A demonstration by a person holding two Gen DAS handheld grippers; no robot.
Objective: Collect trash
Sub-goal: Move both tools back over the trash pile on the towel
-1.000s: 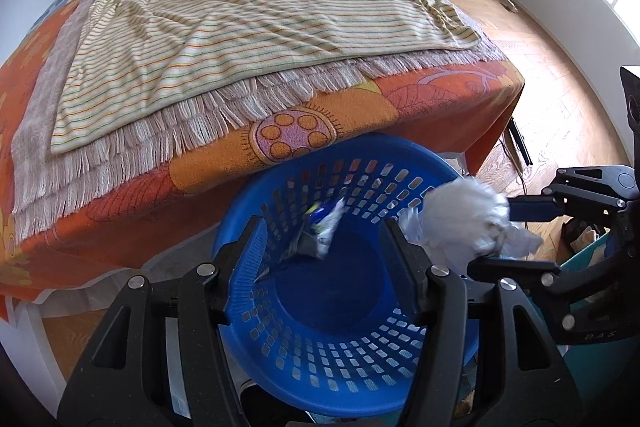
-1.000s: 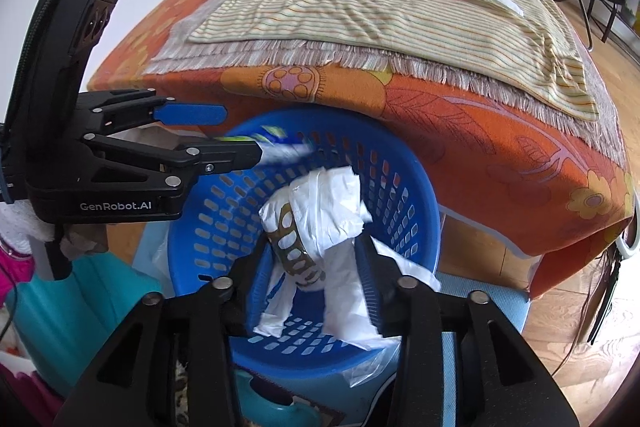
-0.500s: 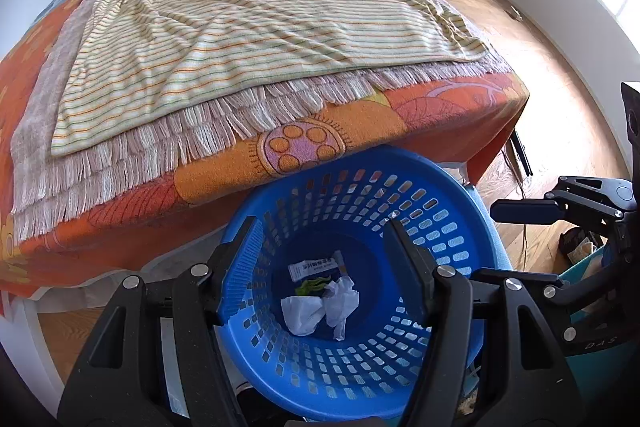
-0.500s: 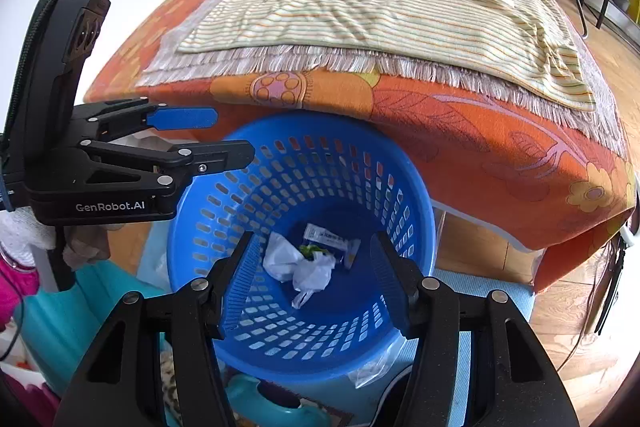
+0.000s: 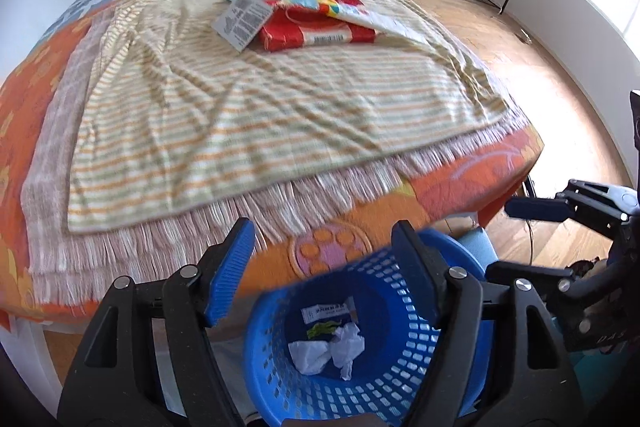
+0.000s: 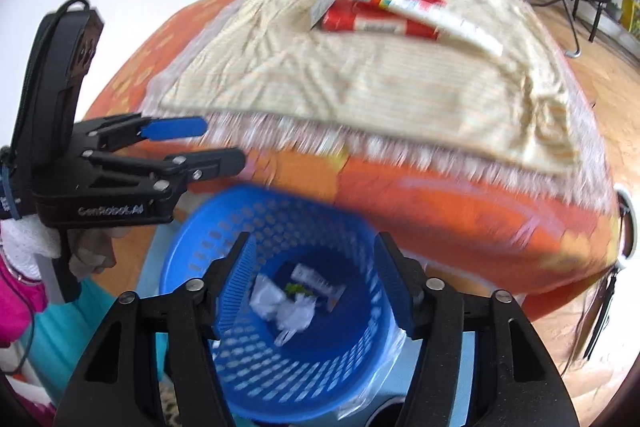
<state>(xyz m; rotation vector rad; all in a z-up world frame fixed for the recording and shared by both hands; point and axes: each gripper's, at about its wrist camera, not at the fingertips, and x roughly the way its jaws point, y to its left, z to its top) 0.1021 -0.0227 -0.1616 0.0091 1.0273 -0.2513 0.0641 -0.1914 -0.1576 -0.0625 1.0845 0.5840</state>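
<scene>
Above the perforated blue basket (image 5: 404,383) holding seemingly crumpled paper (image 5: 348,343), both ribbed tools (image 5: 322,267) (image 6: 314,283) have just spread, empty.

Left gripper (image 5: 324,255) and right gripper (image 6: 312,271) (both empty) just opening.

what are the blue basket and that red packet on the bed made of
Blue basket: looks like moulded plastic, smooth and slightly glossy, its walls pierced by regular rows of slots. Red packet: probably thin plastic film or coated paper; it shines, creases softly and carries a printed barcode label. Blur leaves it open.
</scene>
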